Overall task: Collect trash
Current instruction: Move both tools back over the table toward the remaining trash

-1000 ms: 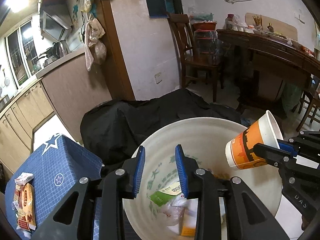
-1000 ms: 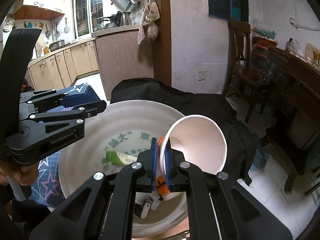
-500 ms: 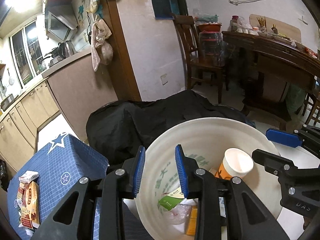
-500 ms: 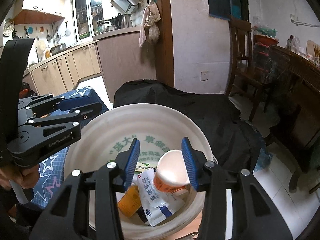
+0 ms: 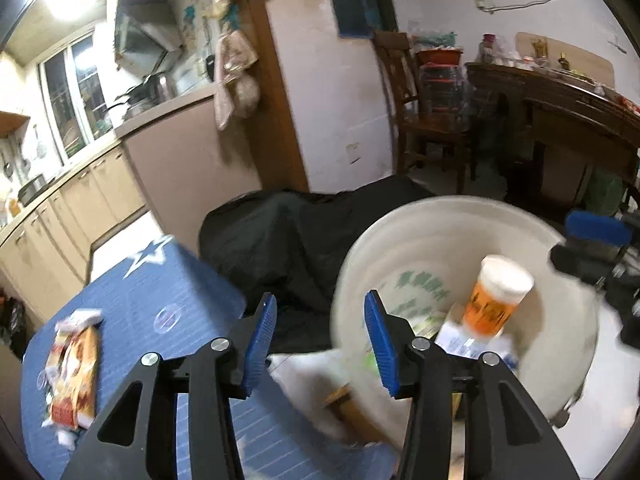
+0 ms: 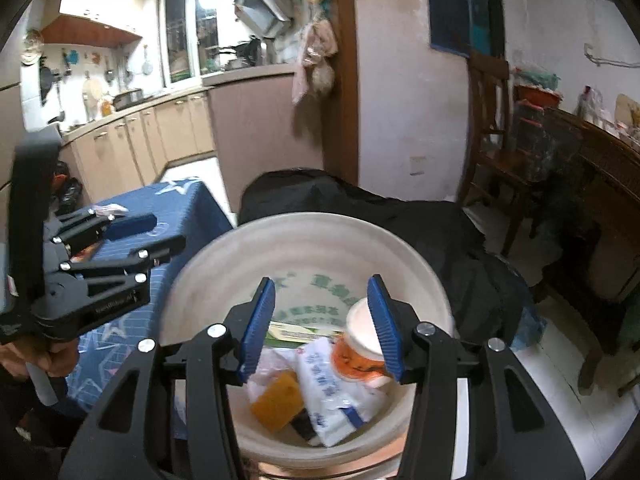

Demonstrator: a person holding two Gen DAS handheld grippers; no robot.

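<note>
A white bucket (image 6: 256, 248) (image 5: 440, 216) holds trash: an orange paper cup (image 6: 356, 348) (image 5: 496, 296), a white printed packet (image 6: 332, 392), a yellow-orange pack (image 6: 276, 400) and a green-and-white wrapper (image 6: 296, 332). My right gripper (image 6: 322, 330) hangs over the bucket with its jaws opening and nothing gripped between them; the cup lies below beside the right finger. My left gripper (image 5: 320, 344) is left of the bucket, above the gap beside the blue table, its jaws opening and empty. An orange snack wrapper (image 5: 74, 376) lies on the blue tablecloth (image 5: 140, 300).
A black bag or cloth (image 5: 280, 236) is heaped behind the bucket. Kitchen cabinets (image 6: 132, 140) stand at the left, a wooden chair (image 5: 424, 116) and dark wooden table (image 5: 560, 120) at the right. A person's hand (image 6: 52, 360) holds the left gripper's handle.
My right gripper opened and let go of the orange cup, which now lies in the bucket. My left gripper swung left away from the bucket toward the blue table and opened wider.
</note>
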